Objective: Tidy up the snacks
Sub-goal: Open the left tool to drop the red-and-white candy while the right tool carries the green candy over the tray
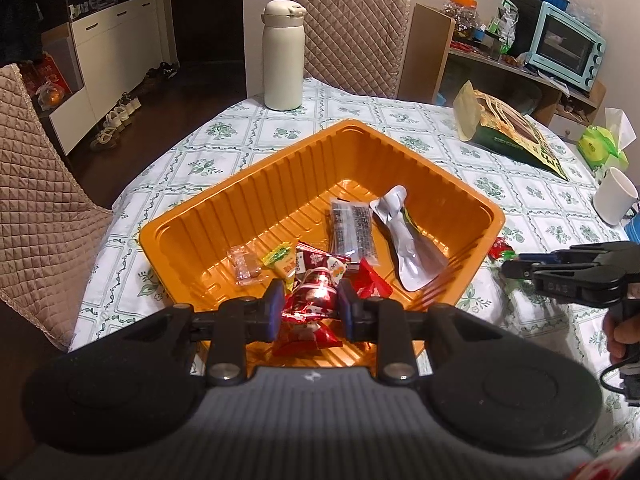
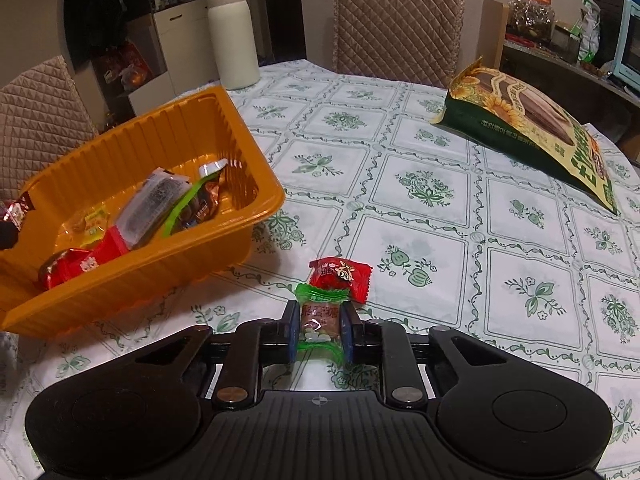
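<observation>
Indoors, floral tablecloth [image 2: 420, 200] bears orange tray [image 2: 168, 264], flanked by quilted chairs [image 2: 396, 20]

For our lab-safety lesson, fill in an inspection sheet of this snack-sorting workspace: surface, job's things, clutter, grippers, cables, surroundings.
Surface: table with floral tablecloth, flat, no spills seen.
Job's things: orange tray holding several wrapped snacks; red candy lies loose on the cloth outside the tray.
Clutter: sunflower seed bag, white flask, white mug, green tissue pack.
Grippers: left gripper shut on red snack packet over the tray; right gripper shut on green-wrapped candy just above the cloth.
Cables: one dark cable below the right gripper's handle.
Surroundings: quilted chairs, crowded shelf with blue toaster oven.
</observation>
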Available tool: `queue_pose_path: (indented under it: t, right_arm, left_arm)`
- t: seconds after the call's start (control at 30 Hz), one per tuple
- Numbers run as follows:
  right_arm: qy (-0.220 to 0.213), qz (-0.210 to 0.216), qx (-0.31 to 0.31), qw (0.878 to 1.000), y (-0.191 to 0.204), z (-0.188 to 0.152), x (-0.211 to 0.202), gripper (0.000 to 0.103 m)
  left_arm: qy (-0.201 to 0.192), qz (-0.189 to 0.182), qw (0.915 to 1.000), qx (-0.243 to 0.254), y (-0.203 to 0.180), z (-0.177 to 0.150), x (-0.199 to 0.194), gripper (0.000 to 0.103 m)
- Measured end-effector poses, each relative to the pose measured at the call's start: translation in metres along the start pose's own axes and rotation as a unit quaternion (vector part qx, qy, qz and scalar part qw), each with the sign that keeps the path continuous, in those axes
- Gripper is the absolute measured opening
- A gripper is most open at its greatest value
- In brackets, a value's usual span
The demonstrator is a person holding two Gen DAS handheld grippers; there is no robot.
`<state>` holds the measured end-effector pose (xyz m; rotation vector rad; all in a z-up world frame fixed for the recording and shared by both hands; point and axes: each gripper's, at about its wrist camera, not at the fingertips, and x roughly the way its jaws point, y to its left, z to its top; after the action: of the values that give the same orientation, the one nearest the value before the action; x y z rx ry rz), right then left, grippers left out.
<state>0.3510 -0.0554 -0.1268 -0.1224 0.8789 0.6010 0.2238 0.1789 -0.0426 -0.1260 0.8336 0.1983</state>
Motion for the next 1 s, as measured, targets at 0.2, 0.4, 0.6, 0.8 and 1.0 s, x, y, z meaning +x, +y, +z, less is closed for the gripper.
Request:
queue_pose_path:
  t: [0.2,0.4,0.6,0.8,1.0]
  right_arm:
    - [-0.022,0.02,0.025,0.999,0.0,0.005,-0.027,0.021]
    - [-0.054,0.057,0.047,0.996,0.008,0.022,-0.055,0.021]
    - [-0.065,0.096,0.023,0.993,0.04,0.041,-0.06,0.021]
    - [-0.053,0.122,-0.015,0.991,0.075,0.052,-0.042,0.021]
    - [-0.03,0.123,-0.038,0.991,0.095,0.055,-0.015,0.021]
  left_arm:
    - [-0.006,0.005,1.0,-0.005,0.006,0.0,-0.006,0.026]
    - [-0.01,0.012,0.9998,-0.012,0.014,-0.001,-0.008,0.026]
    - [-0.012,0.014,0.9996,-0.019,0.02,-0.001,-0.009,0.026]
    - [-0.01,0.017,0.9995,-0.025,0.025,-0.003,-0.008,0.026]
    - [-0.007,0.023,0.9993,-0.03,0.031,-0.003,-0.004,0.026]
